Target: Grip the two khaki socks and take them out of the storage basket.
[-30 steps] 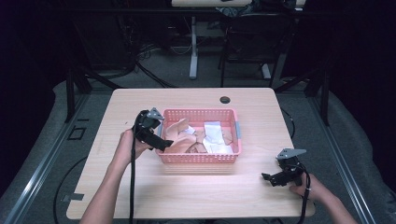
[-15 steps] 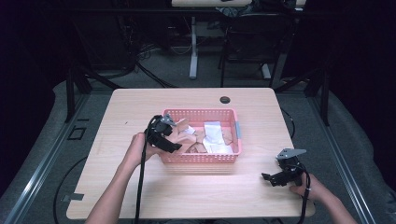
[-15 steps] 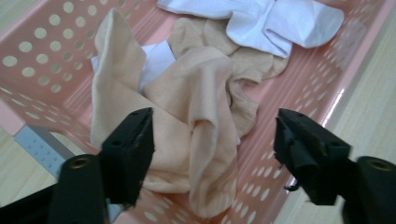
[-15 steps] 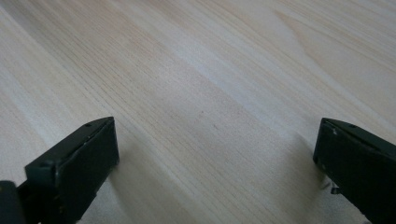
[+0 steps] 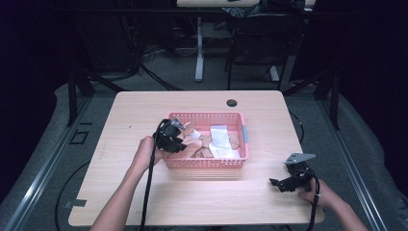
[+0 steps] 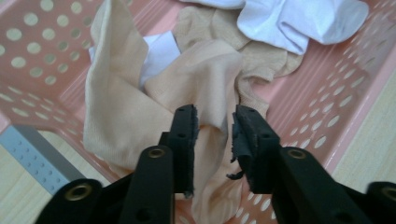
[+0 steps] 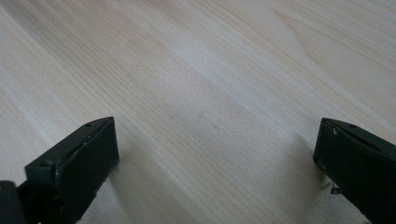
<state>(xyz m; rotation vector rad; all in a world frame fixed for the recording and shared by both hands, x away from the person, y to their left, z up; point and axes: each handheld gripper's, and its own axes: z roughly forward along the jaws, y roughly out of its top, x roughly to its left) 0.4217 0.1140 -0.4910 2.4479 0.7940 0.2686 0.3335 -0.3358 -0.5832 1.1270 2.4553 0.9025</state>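
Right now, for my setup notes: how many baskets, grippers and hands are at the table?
Basket: 1
Grippers: 2, the left gripper, whose jaws have just been closing with beige cloth between them, and the right gripper
Hands: 2, left hand, right hand
Total: 5

High view: above my side, facing forward and down, far off, whole table [image 5: 144, 202]. Left gripper view: along my left gripper [image 6: 215, 135], close on pink basket [image 6: 327, 107], shared with high view. Right gripper view: along my right gripper [image 7: 215, 158], close over tabletop.
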